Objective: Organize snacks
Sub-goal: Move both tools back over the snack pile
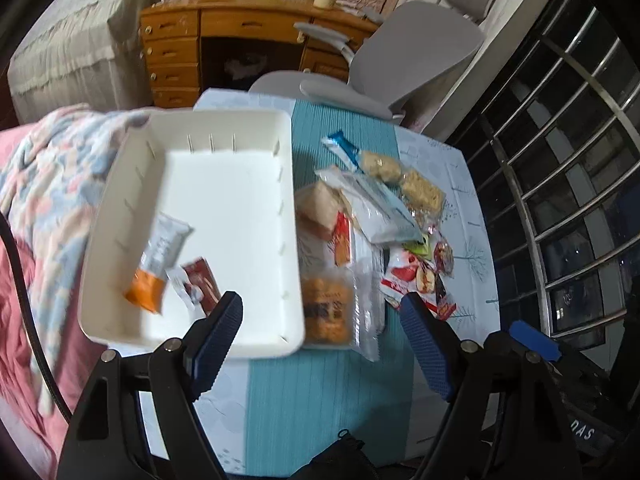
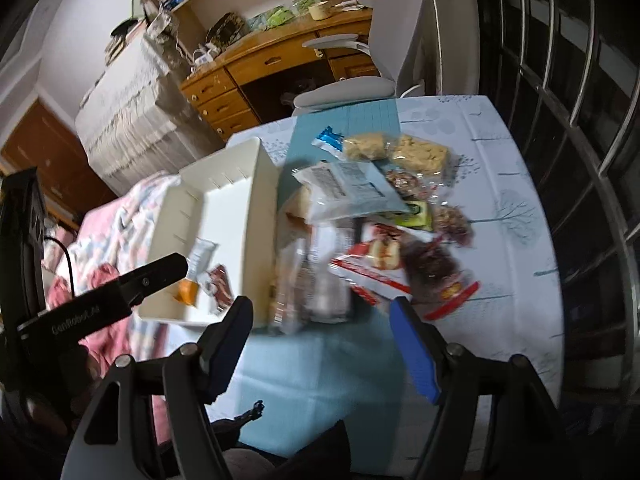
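A white plastic bin (image 1: 224,136) sits on the table's left side and holds an orange-and-white packet (image 1: 158,264) and a dark red packet (image 1: 200,284). It also shows in the right wrist view (image 2: 236,184). A heap of snack packets (image 1: 368,220) lies to its right on the teal runner, also in the right wrist view (image 2: 360,220). My left gripper (image 1: 320,312) is open and empty, above the bin's near right corner. My right gripper (image 2: 320,316) is open and empty, just short of the heap. The left gripper's black body (image 2: 120,296) shows at the left of the right wrist view.
A grey office chair (image 1: 400,56) stands behind the table, with a wooden desk (image 1: 240,40) beyond it. A bed with a patterned blanket (image 1: 48,184) lies to the left. A window with metal bars (image 1: 560,160) runs along the right.
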`<state>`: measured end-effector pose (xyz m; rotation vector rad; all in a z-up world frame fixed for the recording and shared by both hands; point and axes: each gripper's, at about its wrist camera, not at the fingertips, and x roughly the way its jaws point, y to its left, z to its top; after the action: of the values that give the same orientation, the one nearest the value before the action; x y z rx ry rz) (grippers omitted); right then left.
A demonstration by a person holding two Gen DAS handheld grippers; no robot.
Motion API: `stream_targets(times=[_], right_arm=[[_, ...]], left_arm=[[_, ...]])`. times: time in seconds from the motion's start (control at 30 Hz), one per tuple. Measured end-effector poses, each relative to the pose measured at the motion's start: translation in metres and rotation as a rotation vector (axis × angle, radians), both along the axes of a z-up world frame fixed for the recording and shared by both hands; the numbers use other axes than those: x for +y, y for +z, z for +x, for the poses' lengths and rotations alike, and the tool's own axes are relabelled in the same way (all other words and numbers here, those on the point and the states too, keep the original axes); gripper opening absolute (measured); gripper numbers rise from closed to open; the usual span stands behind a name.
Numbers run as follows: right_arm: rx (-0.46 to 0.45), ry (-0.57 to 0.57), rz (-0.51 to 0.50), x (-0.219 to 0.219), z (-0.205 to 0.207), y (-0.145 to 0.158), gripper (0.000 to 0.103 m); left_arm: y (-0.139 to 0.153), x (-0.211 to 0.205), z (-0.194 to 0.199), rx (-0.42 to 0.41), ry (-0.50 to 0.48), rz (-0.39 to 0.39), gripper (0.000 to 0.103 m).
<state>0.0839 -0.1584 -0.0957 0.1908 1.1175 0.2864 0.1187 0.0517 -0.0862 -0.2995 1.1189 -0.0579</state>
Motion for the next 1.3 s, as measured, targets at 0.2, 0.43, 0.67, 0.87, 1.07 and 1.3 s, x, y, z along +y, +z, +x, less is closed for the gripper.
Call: stream_targets(times=[0.2, 0.43, 0.67, 0.87, 1.07, 1.3], right_arm=[[-0.014, 0.057, -0.081, -0.025, -0.003, -0.010, 0.071], [0.013, 0.097, -0.168, -0.048, 0.000, -0.030, 0.071], [0.011, 0.150, -0.260, -0.063, 0.005, -0.053, 0.071], [-0.007, 0.203, -0.255, -0.072, 0.010, -0.069, 0.071], [-0.066, 0.230, -0.253, -0.078, 0.016, -0.087, 0.071], [-0.097, 0.269, -0.224, -0.076, 0.028, -0.118, 0.071]], left_arm=[[-0.029, -0.031, -0.002, 0.089, 0.053, -0.012, 0.080], [-0.061, -0.049, 0.003, 0.217, 0.121, 0.005, 0.080], [-0.088, -0.060, 0.013, 0.325, 0.185, 0.052, 0.080], [-0.105, -0.068, 0.026, 0.383, 0.219, 0.100, 0.080], [-0.121, -0.076, 0.043, 0.431, 0.232, 0.176, 0.079], [-0.137, -0.087, 0.065, 0.491, 0.228, 0.282, 0.078]])
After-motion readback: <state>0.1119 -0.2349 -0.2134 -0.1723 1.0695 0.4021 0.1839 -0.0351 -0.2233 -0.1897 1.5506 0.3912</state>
